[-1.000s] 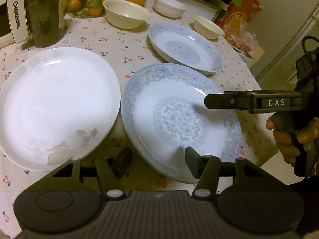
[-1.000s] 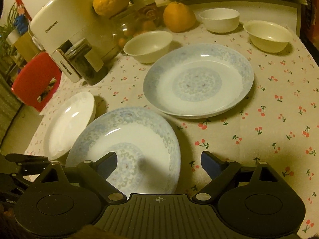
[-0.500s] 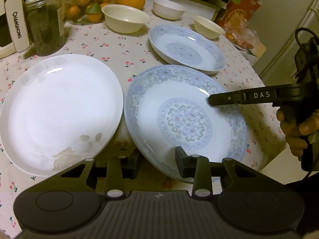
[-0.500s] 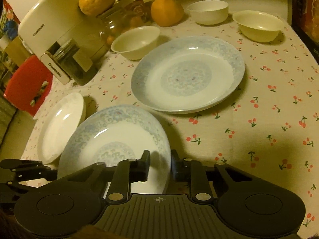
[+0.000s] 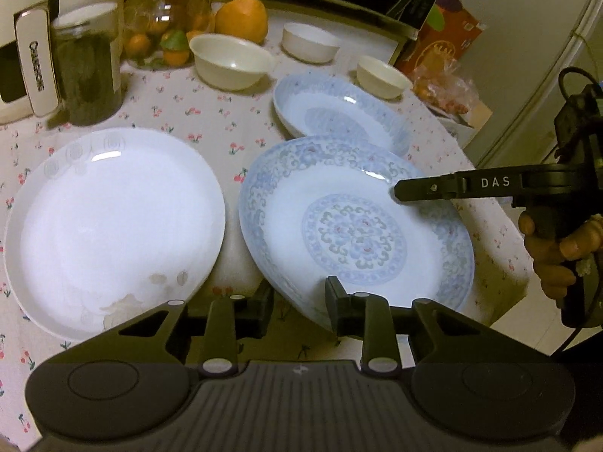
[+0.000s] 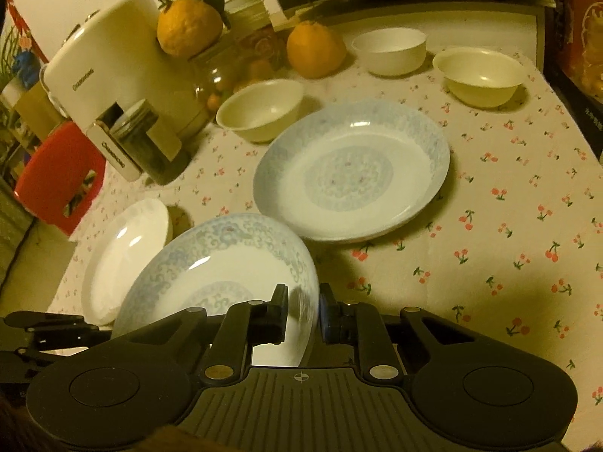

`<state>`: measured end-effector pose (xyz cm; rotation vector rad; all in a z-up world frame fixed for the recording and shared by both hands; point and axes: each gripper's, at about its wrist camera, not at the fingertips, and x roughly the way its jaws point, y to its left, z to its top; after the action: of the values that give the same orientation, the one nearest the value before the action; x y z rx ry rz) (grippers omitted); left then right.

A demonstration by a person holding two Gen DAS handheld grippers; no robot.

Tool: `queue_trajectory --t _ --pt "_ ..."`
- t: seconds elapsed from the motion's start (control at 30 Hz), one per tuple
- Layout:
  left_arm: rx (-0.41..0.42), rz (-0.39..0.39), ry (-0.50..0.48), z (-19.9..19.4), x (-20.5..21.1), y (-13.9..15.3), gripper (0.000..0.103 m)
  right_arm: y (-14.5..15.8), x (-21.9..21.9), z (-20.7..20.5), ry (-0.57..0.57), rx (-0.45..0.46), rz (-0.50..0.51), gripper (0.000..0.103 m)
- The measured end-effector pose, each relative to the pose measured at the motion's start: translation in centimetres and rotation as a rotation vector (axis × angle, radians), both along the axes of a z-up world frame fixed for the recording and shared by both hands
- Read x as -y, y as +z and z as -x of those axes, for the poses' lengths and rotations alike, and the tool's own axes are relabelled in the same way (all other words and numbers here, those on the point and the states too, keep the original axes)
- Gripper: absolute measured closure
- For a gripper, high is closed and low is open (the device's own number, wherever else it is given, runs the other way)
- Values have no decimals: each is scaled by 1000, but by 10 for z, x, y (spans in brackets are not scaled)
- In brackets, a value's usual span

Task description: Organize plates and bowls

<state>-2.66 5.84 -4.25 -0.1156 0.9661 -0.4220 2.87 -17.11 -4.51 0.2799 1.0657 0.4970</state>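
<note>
A blue-patterned plate is lifted and tilted above the cherry-print tablecloth. My left gripper is shut on its near rim. My right gripper is shut on its right rim; it shows from the side in the left wrist view. A second blue-patterned plate lies behind it. A plain white plate lies to the left. Three cream bowls stand at the back.
A dark jar, a white appliance, a glass jar of fruit and oranges crowd the back left. The table edge drops off at the right. A red stool stands beyond the table.
Both grippers closed on the near blue plate's rim. The plate then rose and tilted off the table.
</note>
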Motion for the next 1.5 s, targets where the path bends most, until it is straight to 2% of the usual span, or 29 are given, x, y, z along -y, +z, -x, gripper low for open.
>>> queue_trajectory --t 0.5,1.0,1.5 --pt "41 54 48 -22 9 16 82 13 16 -18 -85 33 -29 86" --pt "61 31 97 -67 33 19 82 7 35 -54 -223 19 -32 86" --pt "51 -6 155 -108 52 7 82 -9 40 -83 -321 -3 2 86"
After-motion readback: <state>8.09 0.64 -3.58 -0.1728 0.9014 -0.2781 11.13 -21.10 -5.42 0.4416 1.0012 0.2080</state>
